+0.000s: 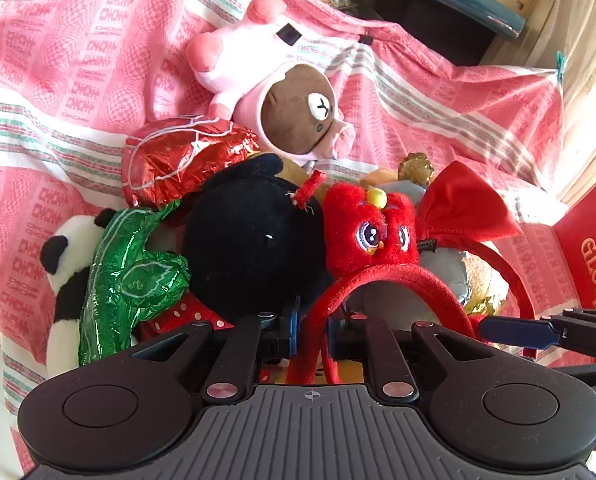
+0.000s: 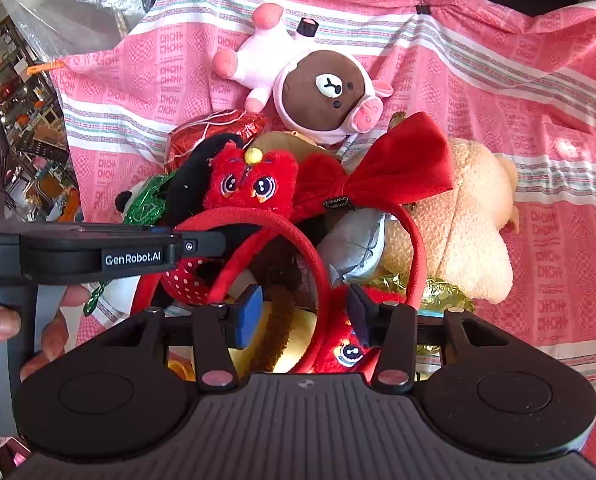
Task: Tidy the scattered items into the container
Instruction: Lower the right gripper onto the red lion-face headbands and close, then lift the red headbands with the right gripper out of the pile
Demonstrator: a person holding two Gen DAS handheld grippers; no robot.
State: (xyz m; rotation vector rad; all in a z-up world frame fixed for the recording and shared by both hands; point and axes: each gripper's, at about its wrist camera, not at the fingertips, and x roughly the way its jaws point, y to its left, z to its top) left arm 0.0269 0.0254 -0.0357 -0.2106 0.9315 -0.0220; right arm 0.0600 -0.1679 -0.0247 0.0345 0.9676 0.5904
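Clamped between the blue pads of the left gripper (image 1: 312, 336), the red plush headband (image 1: 382, 276) is arching up and away from the fingers, its band passing straight through the narrow gap. Right gripper (image 2: 306, 316) is standing with its jaws parted; the same headband's loop is running between its fingers (image 2: 247, 316) without either pad visibly pressing it, and a second red owl face (image 2: 348, 354) is lying just below the right-hand pad. Directly ahead of both tools, the red owl plush (image 1: 372, 228) on the headband is sitting beside a red bow (image 1: 464, 200). Left of the owl, a black plush (image 1: 249, 240) is resting against green foil (image 1: 133, 276) and red foil (image 1: 181, 156), with a panda toy (image 1: 63, 280) beyond the green foil at the far left. Further forward, a brown-faced bear in a pink pig suit (image 1: 285, 104) is lying on the pink patterned cloth (image 1: 57, 80). Right of the bow, a cream plush (image 2: 470, 220) is leaning against a grey item (image 2: 358, 248). No container can be made out in either view.
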